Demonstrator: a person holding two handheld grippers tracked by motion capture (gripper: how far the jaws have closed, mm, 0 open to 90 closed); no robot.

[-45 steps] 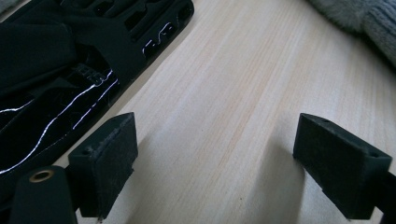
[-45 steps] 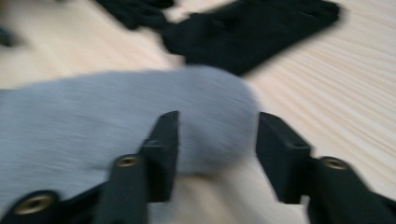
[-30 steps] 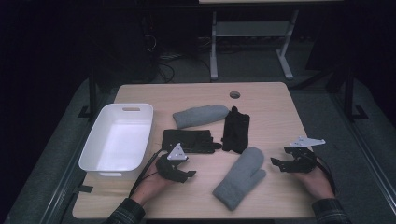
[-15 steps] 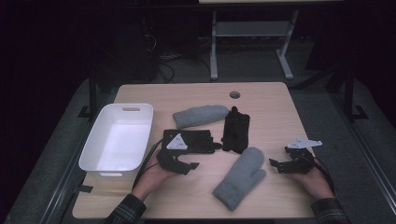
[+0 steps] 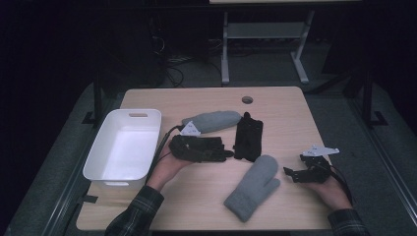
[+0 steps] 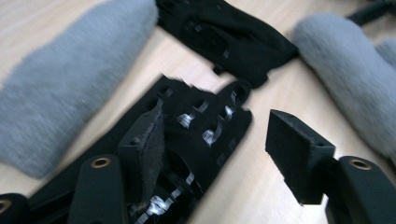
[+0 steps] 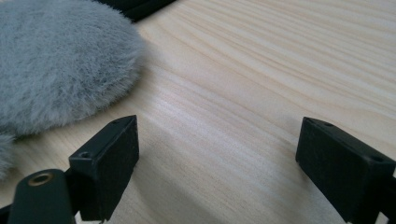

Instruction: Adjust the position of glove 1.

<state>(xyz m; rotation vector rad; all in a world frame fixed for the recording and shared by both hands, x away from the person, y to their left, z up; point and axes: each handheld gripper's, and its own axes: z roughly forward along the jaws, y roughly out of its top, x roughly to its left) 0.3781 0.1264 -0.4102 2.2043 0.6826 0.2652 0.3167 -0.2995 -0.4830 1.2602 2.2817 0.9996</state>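
A black fingerless glove [image 5: 206, 149] with pale printed marks lay flat on the wooden table [image 5: 295, 118], fingers pointing toward a second black glove [image 5: 248, 139], between a grey mitten [image 5: 211, 120] behind it and another [image 5: 253, 187] in front.

1. Black fingerless glove with silver markings [image 6: 196, 140]: its cuff end runs off the bottom edge of the left gripper view, and its fingertip edge is blurred.
2. Left gripper [image 5: 196, 147]: in the high view its dark jaws merge with that glove, so contact cannot be told.
3. Grey fleece mitten [image 7: 60, 60]: cut off by the right gripper view's left and top edges.
4. Second black glove [image 6: 224, 37]: cropped at the top edge.
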